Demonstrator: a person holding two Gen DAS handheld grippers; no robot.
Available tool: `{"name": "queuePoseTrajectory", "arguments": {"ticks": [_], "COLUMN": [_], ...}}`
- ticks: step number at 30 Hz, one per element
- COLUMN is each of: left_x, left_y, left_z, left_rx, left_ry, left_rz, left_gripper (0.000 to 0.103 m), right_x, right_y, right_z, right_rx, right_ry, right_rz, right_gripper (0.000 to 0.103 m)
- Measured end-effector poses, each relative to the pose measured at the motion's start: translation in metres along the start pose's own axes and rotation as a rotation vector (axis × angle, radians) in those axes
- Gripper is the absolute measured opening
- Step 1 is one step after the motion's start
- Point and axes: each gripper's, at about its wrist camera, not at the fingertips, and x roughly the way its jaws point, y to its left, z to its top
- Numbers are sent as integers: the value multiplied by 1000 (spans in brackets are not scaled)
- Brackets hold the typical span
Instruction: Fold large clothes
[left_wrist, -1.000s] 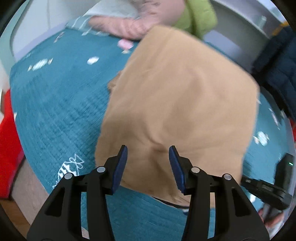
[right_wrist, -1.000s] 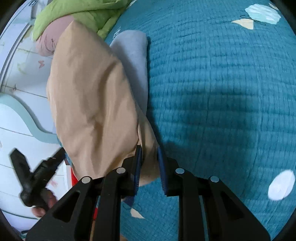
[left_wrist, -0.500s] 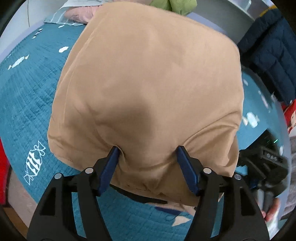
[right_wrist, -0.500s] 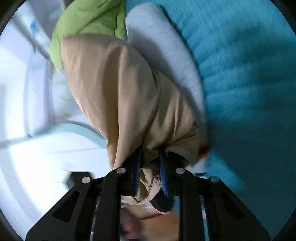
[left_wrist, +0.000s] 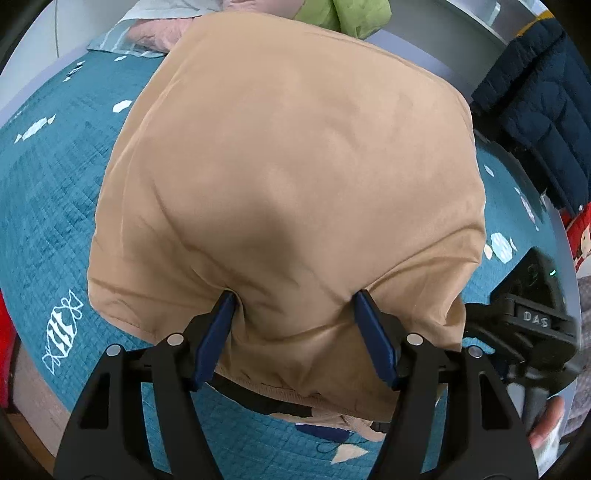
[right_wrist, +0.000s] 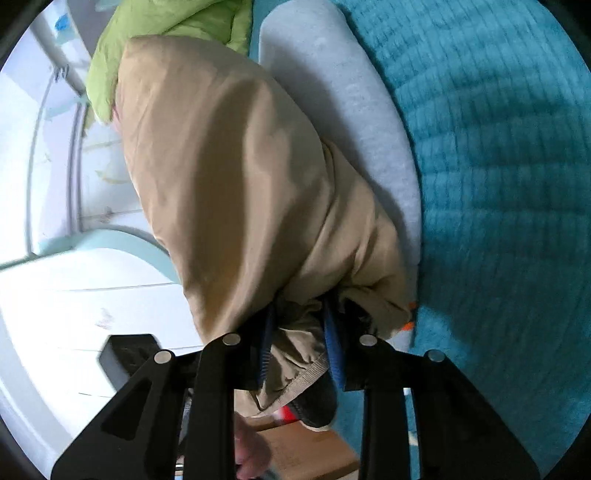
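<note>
The tan garment (left_wrist: 288, 192) lies folded on the teal bed cover (left_wrist: 48, 206), spreading away ahead of the left claw (left_wrist: 295, 332) and bulging up between its blue pads. That claw has just been opening: its jaws stand wide, the garment's near hem between them, and the pads look to rest against the cloth without pinching it — released, as far as the view shows.

In the right wrist view the same tan garment (right_wrist: 229, 177) runs forward from the right claw (right_wrist: 299, 339). A bunched edge with a ribbed band sits between its blue pads; the jaws have just been opening a little, yet the cloth is packed close between them — it looks clenched on the garment.

Just right of the garment ahead of the right claw lies a pale grey cloth (right_wrist: 343, 122), and a green cloth (right_wrist: 166, 33) lies beyond. Ahead of the left claw, past the garment, are a pink cloth (left_wrist: 159, 31) and a dark quilted jacket (left_wrist: 535, 110) to the right.
</note>
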Motion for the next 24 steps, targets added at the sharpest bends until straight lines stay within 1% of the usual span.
{"name": "queuePoseTrajectory", "arguments": {"ticks": [1, 2, 3, 4, 5, 6, 7, 8, 10, 11, 13, 14, 16, 17, 19, 20, 21, 22, 23, 24], "left_x": [2, 3, 1, 1, -2, -4, -3, -2, -3, -2, 0, 2, 5, 8, 10, 11, 11, 10, 10, 10], "left_y": [1, 3, 4, 6, 7, 6, 4, 2, -2, -4, -6, -9, -10, -8, -10, -11, -11, -12, -12, -12], "left_z": [0, -1, -6, -4, -4, -6, -5, -4, -7, -9, -14, -19, -22, -20, -21, -21, -21, -20, -20, -20], "left_rx": [1, 4, 5, 0, -9, -15, -13, 0, 38, 47, 47, 51, 59, 60, 58, 52, 50, 51, 53, 51], "left_ry": [5, 5, -4, -14, -18, -10, 10, 19, 11, 6, -1, -1, -7, -9, -8, -8, -8, -8, -9, -9], "left_rz": [10, 28, 38, 27, 11, 7, 8, 10, 22, 30, 49, 55, 63, 64, 63, 62, 61, 61, 60, 56], "left_gripper": [66, 66, 66, 66, 66, 66, 66, 66, 66, 66, 66, 66, 66, 66, 67, 67, 67, 67, 67, 67], "right_x": [8, 22, 28, 32, 32, 29, 26, 21, 1, -13, -37, -52, -73, -79, -79, -72, -64, -54, -41, -22], "right_y": [-11, -22, -31, -36, -36, -32, -28, -21, -7, 3, 22, 33, 52, 65, 82, 88, 83, 80, 74, 73], "right_z": [1, 5, 10, 14, 17, 18, 19, 18, 18, 16, 3, 0, -3, -4, -4, -5, -10, -6, -2, 11], "right_rx": [41, 129, 202, 240, 222, 181, 141, 106, 57, 1, -121, -170, -218, -264, -342, -379, -398, -400, -391, -373], "right_ry": [16, 36, 48, 55, 55, 49, 37, 24, 9, -15, -79, -120, -165, -181, -180, -167, -150, -122, -99, -92], "right_rz": [33, 100, 164, 217, 235, 206, 157, 97, -17, -82, -184, -215, -178, -169, -191, -232, -274, -335, -416, -497], "right_gripper": [27, 27, 27, 26, 26, 26, 27, 27, 29, 29, 33, 34, 35, 35, 35, 35, 35, 34, 33, 30]}}
